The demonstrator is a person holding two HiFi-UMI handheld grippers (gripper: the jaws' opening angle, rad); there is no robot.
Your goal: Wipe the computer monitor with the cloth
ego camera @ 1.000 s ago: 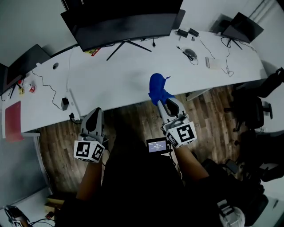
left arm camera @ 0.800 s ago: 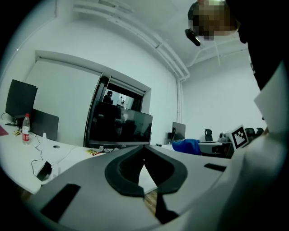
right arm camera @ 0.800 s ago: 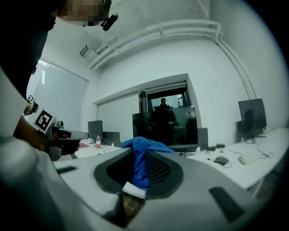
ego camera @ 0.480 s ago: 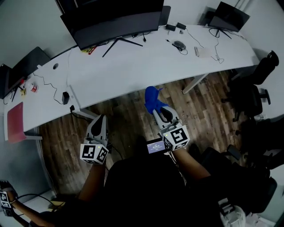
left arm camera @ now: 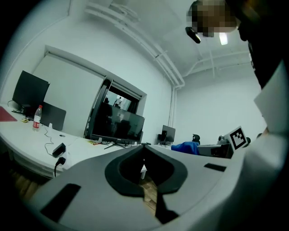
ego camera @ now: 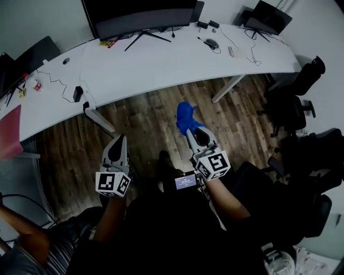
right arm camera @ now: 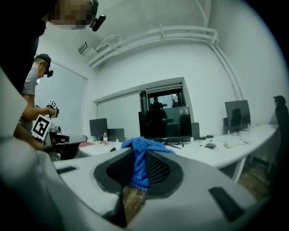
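The blue cloth (ego camera: pixel 185 117) is bunched up and pinched in my right gripper (ego camera: pixel 189 128), which is held over the wooden floor, well back from the desk. In the right gripper view the cloth (right arm camera: pixel 139 162) hangs between the shut jaws. The dark computer monitor (ego camera: pixel 141 15) stands on the long white desk (ego camera: pixel 156 64) at the far side, and it also shows as the monitor (right arm camera: pixel 165 124) ahead of the right gripper. My left gripper (ego camera: pixel 117 144) is over the floor to the left, jaws together and empty, facing the monitor (left arm camera: pixel 118 126).
On the desk lie a mouse (ego camera: pixel 210 43), cables, a power adapter (ego camera: pixel 78 93), a bottle (ego camera: pixel 35 85) and a second small monitor (ego camera: pixel 269 17). Black office chairs (ego camera: pixel 293 107) stand at the right. A person's arm (ego camera: pixel 24 231) shows at the lower left.
The view has drawn back from the desk: the desk and monitor now sit farther up the frame, and both grippers are over the wooden floor. The cloth stays in the right gripper.
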